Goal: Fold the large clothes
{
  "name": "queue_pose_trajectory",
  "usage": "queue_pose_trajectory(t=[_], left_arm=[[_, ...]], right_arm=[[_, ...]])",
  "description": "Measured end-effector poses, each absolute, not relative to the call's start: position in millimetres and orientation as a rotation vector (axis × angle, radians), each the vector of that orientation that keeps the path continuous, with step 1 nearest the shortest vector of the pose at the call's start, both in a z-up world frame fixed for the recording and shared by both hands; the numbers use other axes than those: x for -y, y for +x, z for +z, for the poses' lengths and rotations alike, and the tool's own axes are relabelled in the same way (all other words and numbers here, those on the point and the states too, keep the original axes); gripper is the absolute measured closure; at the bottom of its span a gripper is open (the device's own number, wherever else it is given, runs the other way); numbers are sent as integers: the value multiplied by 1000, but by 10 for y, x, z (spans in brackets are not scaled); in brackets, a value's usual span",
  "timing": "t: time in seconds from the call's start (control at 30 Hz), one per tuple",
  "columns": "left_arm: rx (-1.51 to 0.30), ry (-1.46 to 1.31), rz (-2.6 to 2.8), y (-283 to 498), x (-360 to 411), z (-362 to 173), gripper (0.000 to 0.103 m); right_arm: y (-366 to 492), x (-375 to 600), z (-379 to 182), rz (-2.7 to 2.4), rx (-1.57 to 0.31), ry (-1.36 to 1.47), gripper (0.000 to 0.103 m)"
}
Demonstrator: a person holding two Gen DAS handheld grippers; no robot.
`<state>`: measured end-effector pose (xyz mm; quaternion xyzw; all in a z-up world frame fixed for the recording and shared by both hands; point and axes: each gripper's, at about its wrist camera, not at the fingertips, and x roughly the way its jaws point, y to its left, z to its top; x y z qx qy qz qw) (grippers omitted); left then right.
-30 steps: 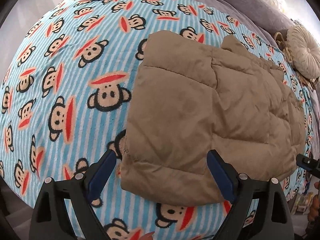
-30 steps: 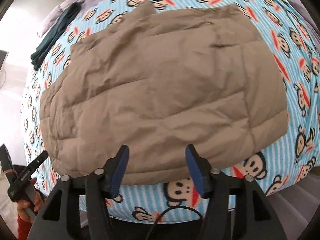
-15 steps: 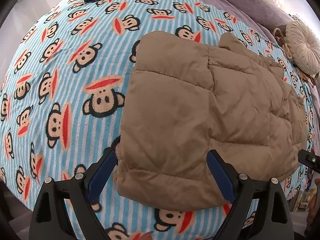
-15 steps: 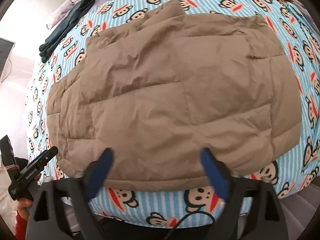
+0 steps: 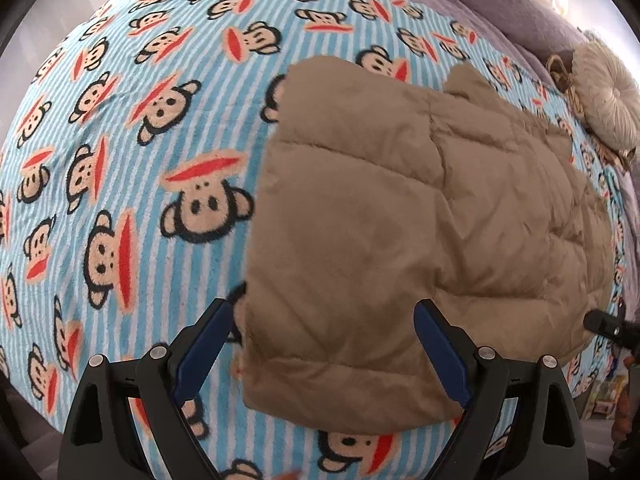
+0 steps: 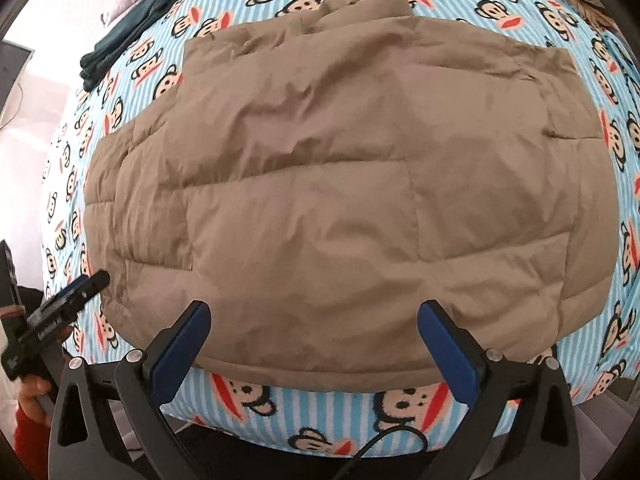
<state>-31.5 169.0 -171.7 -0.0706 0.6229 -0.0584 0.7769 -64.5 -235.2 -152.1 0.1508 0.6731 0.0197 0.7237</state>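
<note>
The left gripper (image 5: pixel 322 354) has its jaws spread wide with nothing between them, hovering over the near left corner of the tan quilted jacket (image 5: pixel 420 232). Ahead of those jaws the jacket lies folded flat on the monkey-print blanket (image 5: pixel 120 160) covering the bed. The right gripper (image 6: pixel 312 346) likewise has its jaws spread, above the jacket's near edge (image 6: pixel 320 372). Beyond both, dark folded clothes (image 6: pixel 136 28) lie at the blanket's far edge.

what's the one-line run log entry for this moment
stage: pre-grasp | left gripper: open, at tan quilted jacket near corner | right gripper: open, at near hem | jacket flat on monkey-print blanket
</note>
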Motion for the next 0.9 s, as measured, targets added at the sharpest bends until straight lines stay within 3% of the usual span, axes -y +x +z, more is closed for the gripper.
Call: queue_pose_trajectory(t=[0.5, 0.83, 0.9], left_arm=[[-1444, -548, -536, 200, -2017, -2304, 10], [-1507, -465, -647, 471, -1542, -2590, 10], [-1495, -457, -657, 482, -1523, -2552, 30]], right_arm=[[-659, 2420, -1568, 17, -1522, 355, 0], [-664, 2378, -1566, 36, -1536, 338, 0], [-651, 2373, -1537, 44, -1517, 334, 0]])
